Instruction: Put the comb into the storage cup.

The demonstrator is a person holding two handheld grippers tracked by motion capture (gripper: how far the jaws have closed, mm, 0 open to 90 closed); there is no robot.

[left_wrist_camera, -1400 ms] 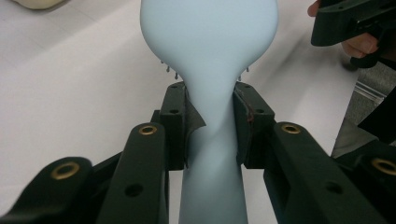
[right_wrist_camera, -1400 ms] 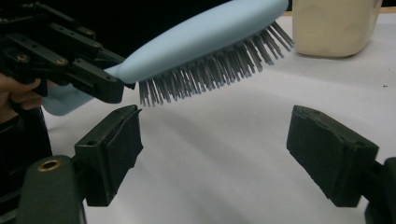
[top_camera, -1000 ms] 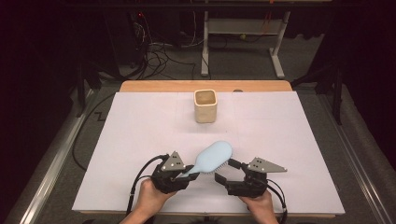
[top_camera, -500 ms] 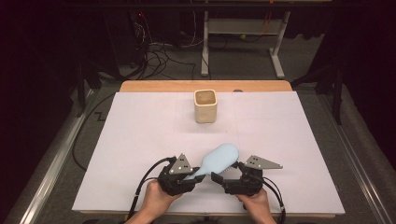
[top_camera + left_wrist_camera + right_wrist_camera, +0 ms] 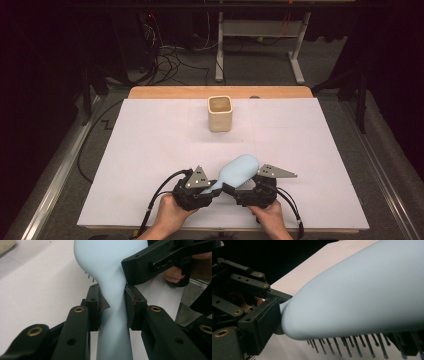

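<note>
Left gripper (image 5: 112, 305) fingers (image 5: 93, 306) pinch the handle of the pale blue hairbrush (image 5: 239, 170), lower centre of frame, above the table (image 5: 150, 150). Right gripper (image 5: 231, 189) fingers have just been opening; spread beside the brush head, bristles down.

Your hairbrush (image 5: 239, 170) sits on the mat (image 5: 150, 150), nearer you than the cup (image 5: 220, 113), slightly right of it.

So the table (image 5: 150, 95) has a wooden top with a big white sheet (image 5: 150, 150) over it, and a cream square cup (image 5: 220, 113) stands well beyond the tongs.
</note>
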